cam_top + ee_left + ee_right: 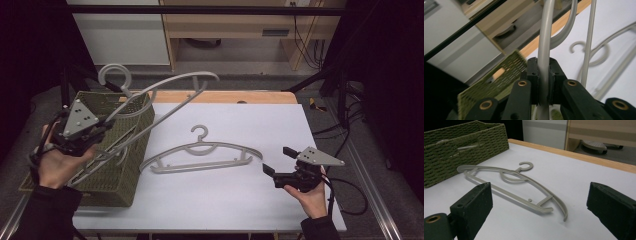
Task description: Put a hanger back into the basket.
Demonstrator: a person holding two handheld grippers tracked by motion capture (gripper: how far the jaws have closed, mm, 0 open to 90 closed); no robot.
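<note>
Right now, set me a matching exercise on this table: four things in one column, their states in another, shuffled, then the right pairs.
Things
1. left tool
2. right tool
3. hanger on the table
4. woven basket

States
A. lies flat on the white tabletop, untouched
B. olive green, at the table's left edge, holding hangers
C. open, aimed at the flat hanger, holding nothing
D. shut on the bar of a raised hanger over the basket

Pairs: 1-D, 2-C, 3-A, 4-B
</note>
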